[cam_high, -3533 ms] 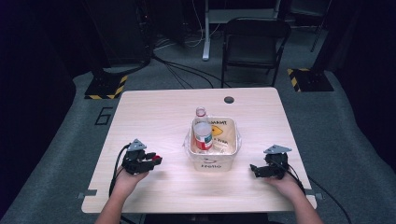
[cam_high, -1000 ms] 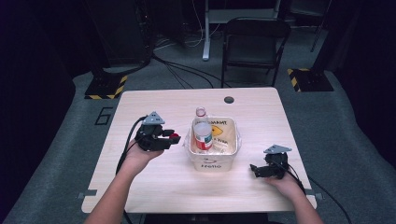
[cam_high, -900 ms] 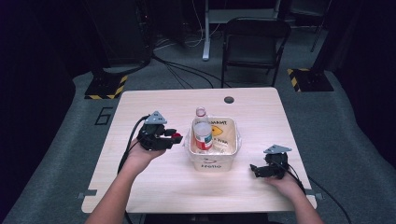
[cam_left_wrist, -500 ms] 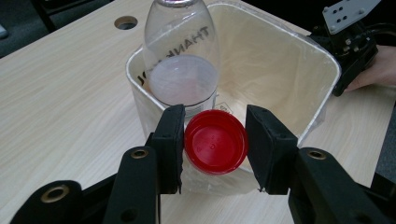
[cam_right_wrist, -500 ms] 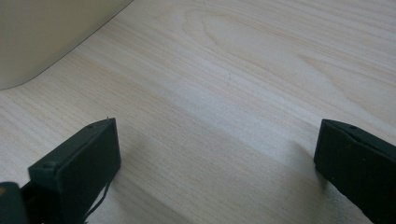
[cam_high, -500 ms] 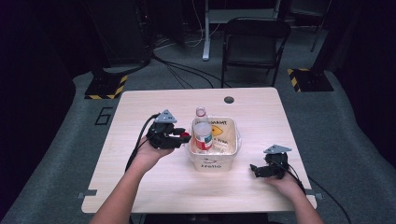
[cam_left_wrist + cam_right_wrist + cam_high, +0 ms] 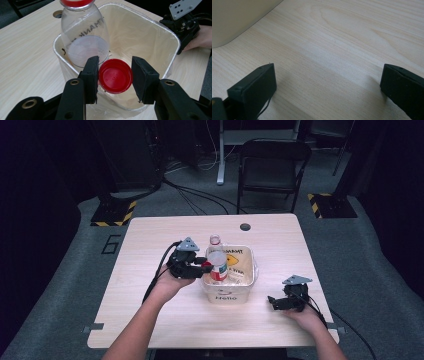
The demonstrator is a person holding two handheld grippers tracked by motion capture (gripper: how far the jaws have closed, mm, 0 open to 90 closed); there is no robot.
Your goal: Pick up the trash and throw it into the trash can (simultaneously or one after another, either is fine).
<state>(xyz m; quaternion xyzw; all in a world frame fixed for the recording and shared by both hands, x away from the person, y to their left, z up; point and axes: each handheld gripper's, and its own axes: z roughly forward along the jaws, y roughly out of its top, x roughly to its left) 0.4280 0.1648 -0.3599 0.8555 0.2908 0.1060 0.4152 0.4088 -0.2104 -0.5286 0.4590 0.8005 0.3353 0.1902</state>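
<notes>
At centre frame: the white bin (image 7: pixel 227 295) stands on the wooden table (image 7: pixel 150 250), with the person's two hands on either side of it.
Change: compared with the picture a few seconds back, the left gripper (image 7: pixel 202 266) has left the lower-left part of the table and travelled rightward to the bin's left rim; the right gripper (image 7: pixel 274 302) has stayed at the lower right.
Left tool: jaws closed on a red cap (image 7: pixel 115 79), seen in the left gripper view pinched between the two black pads and held over the bin's opening.
Right tool: jaws standing wide apart with only bare tabletop between them, the hand resting on the table.
Meaning for the work: my reading is that the cap has been carried to the bin and is about to be dropped in; release has not yet happened.
Bin contents: a clear plastic bottle (image 7: pixel 83 37) with a red neck ring stands against the near-left wall, in the upper left of the left gripper view; printed packaging with yellow shows behind it in the high view.
Bin lining: a thin clear liner is folded over the rim.
Cap position: above the bin's inside, just beside the bottle's lower body.
</notes>
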